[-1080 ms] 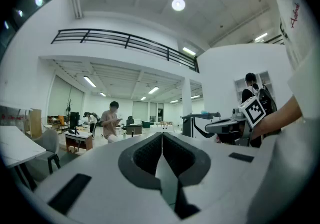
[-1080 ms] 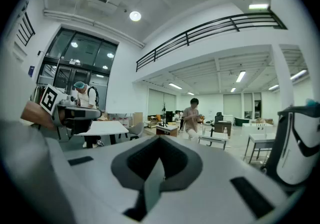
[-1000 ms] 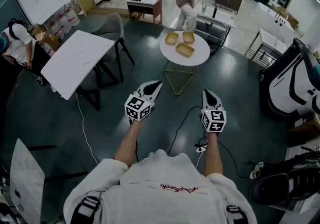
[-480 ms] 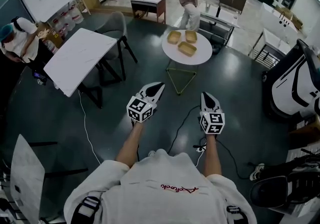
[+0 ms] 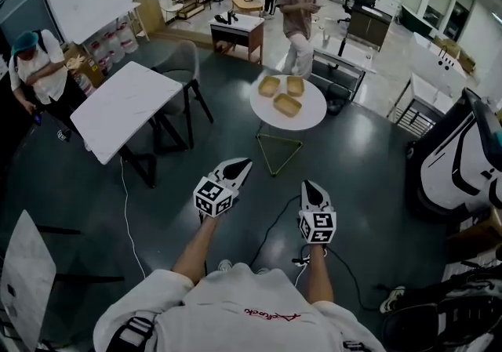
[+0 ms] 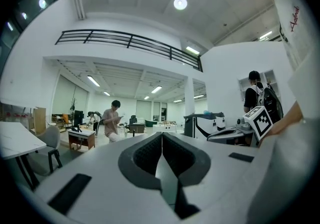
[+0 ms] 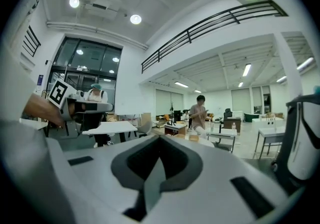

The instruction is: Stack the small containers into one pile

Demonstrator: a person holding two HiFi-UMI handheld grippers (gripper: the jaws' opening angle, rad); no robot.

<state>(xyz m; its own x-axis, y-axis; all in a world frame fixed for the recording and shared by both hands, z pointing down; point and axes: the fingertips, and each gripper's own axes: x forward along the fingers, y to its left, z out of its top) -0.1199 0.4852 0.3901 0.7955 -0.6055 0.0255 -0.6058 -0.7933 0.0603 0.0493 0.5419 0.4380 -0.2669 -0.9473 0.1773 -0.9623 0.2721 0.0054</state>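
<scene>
While the dark, glossy floor (image 5: 369, 154) of a large open workroom fills most of the head view, a round white surface (image 5: 310, 117) on a triangular wire base (image 5: 279, 139) stands at twelve o'clock from the person, well ahead of both grippers. On it lie three shallow tan small containers (image 5: 287, 104), side by side and unstacked, two at the far side and one nearer.

A white marble-topped rectangular table (image 5: 125, 107) with a grey chair (image 5: 176, 56) sits at ten o'clock. A person in a teal cap (image 5: 39, 68) is at nine, and a white-and-black machine (image 5: 459, 162) at three. Another person (image 5: 299, 13) stands just beyond the round surface. A black cable (image 5: 274, 221) trails over the floor between the grippers.

The left gripper (image 5: 241, 164) and right gripper (image 5: 307, 186) are each fully closed and empty, jaws meeting. Only the gripper views show the upper balcony railing (image 6: 130, 41) and ceiling lights (image 6: 180, 3).
</scene>
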